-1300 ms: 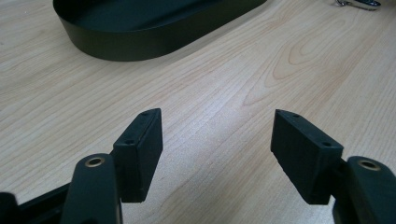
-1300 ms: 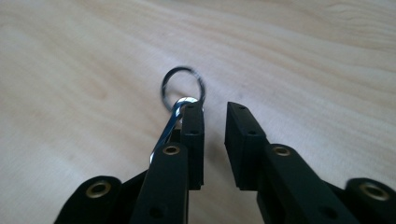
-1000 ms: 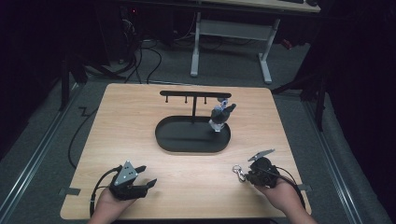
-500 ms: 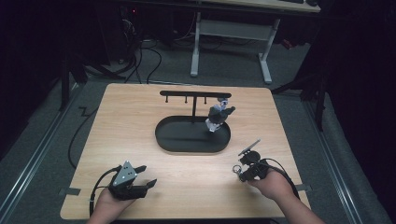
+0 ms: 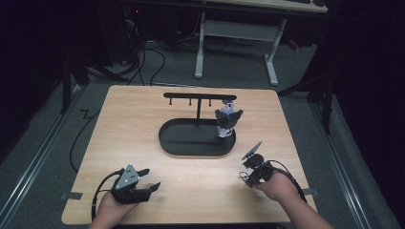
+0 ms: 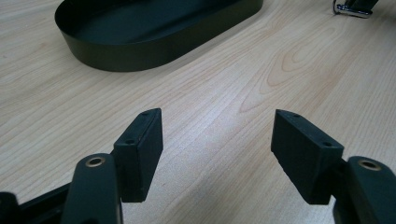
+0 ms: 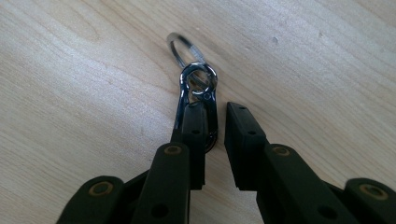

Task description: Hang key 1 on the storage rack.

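Carabiner clip (image 7: 196, 109) — dark polished metal, with a silver split ring (image 7: 183, 48) looped through its swivel eye — lies flat on the light wooden table (image 5: 143, 124), near the front right edge in the high view (image 5: 245, 177). In the right gripper view the clip's body runs up from between the two black jaws; the left jaw lies over its lower end, while the right jaw stands just beside it with a narrow gap of wood showing between. Jaws are nearly together and have just been closing a little, with the clip between them; whether the pads actually press on it I cannot tell.

Right gripper (image 5: 251, 168) sits low over the table at the front right, held in the person's right hand (image 5: 277, 183), pointing toward the table's middle.

Left gripper (image 5: 152, 187) rests at the front left in the person's left hand (image 5: 112, 205). Its jaws stand wide apart with bare wood between them — released, nothing held.

Black oval metal tray (image 5: 172, 143) sits at the table's centre, well apart from the clip. A black T-shaped stand with small hooks (image 5: 198, 98) rises from its far side. A small grey-and-white figure (image 5: 226, 119) hangs or stands at the tray's right end; which, I cannot tell.
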A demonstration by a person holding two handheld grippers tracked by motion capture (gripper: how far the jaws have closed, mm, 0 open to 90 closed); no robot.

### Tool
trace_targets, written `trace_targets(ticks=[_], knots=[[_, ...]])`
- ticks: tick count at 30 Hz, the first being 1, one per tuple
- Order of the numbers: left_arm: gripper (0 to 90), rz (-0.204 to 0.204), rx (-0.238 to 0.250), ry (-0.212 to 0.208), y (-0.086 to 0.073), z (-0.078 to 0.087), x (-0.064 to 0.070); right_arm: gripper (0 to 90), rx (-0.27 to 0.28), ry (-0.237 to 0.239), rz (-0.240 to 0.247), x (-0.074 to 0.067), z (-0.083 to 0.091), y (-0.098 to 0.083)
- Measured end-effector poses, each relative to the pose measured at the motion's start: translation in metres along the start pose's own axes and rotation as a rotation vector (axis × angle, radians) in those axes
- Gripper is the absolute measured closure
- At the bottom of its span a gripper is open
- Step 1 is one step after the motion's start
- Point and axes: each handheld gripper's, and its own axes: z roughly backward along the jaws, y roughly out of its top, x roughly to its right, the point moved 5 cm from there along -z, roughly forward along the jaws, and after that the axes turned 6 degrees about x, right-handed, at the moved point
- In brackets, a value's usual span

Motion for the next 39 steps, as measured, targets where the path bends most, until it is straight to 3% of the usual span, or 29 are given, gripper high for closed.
trace_targets(ticks=[9, 17, 18, 21, 24, 29, 39], knots=[[34.8, -0.004, -0.003, -0.002, 0.0, -0.001, 0.001, 81.2, -0.056, 0.004, -0.016, 0.0, -0.001, 0.005], [34.9, -0.004, -0.001, -0.003, 0.0, 0.0, 0.001, 84.4, -0.098, 0.047, 0.025, 0.004, -0.002, 0.009], [34.9, -0.004, -0.001, -0.002, 0.0, 0.001, 0.001, 84.7, -0.097, 0.036, 0.055, 0.003, -0.002, 0.009], [34.9, 0.001, 0.001, 0.001, 0.0, 0.001, -0.001, 84.8, -0.1, 0.034, 0.064, 0.003, -0.002, 0.009], [34.9, 0.001, -0.001, 0.003, 0.0, 0.0, -0.002, 84.8, -0.102, 0.019, 0.111, 0.003, -0.001, 0.01], [34.9, 0.0, -0.003, 0.002, 0.0, -0.001, -0.001, 84.8, -0.072, 0.02, 0.12, 0.004, 0.008, 0.011], [34.9, -0.001, 0.0, 0.002, 0.0, 0.0, 0.0, 84.9, -0.063, -0.001, 0.135, 0.003, 0.026, 0.01]])
